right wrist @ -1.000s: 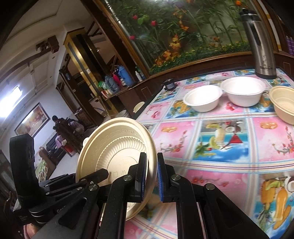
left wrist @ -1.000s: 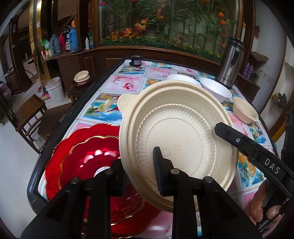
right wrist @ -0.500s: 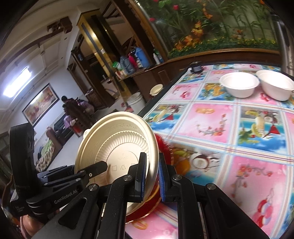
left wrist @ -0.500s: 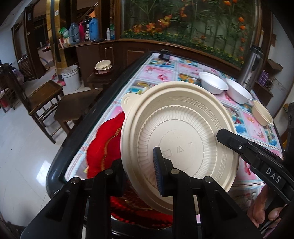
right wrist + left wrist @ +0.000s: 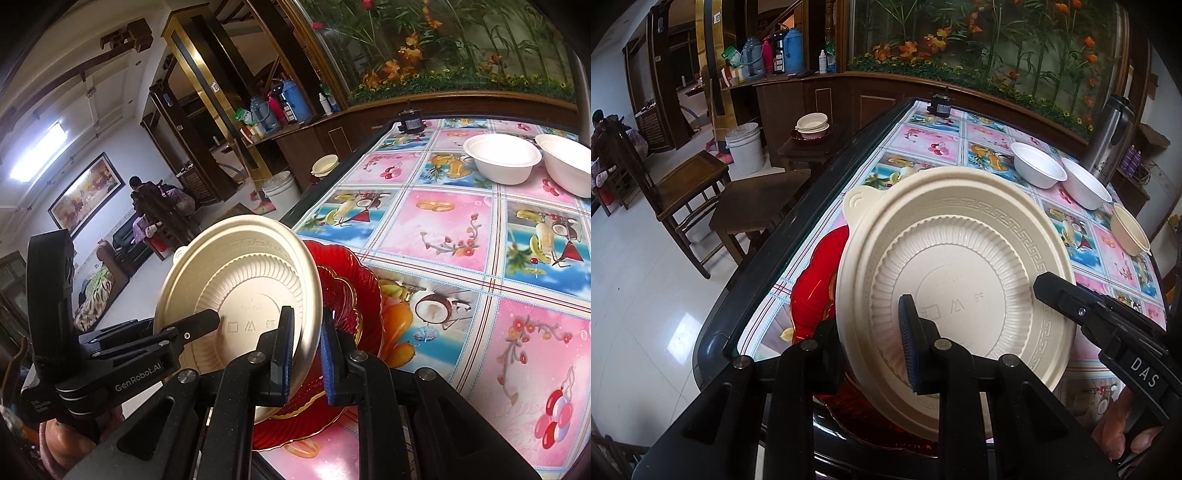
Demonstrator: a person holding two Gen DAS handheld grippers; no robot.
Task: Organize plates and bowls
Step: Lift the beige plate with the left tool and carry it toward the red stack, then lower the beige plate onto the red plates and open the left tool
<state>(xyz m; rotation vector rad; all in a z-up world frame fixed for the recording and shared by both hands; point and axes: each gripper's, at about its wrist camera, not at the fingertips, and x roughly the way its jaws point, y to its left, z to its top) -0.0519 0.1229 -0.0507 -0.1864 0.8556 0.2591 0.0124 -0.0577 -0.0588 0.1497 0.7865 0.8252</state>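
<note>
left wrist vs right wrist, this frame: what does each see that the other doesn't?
Left wrist only: the steel thermos, the cream bowl at the table's right edge, and wooden chairs on the floor.

Right wrist only: the framed painting, a seated person and the ceiling light.

Both: the cream plate, tilted and gripped at its rim by left gripper and right gripper, the red plates under it, and two white bowls.

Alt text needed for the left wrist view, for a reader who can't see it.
The left gripper and right gripper both clamp a cream plate, tilted with its underside to the camera, above red plates at the table's near corner. Two white bowls and a cream bowl sit farther back.
</note>
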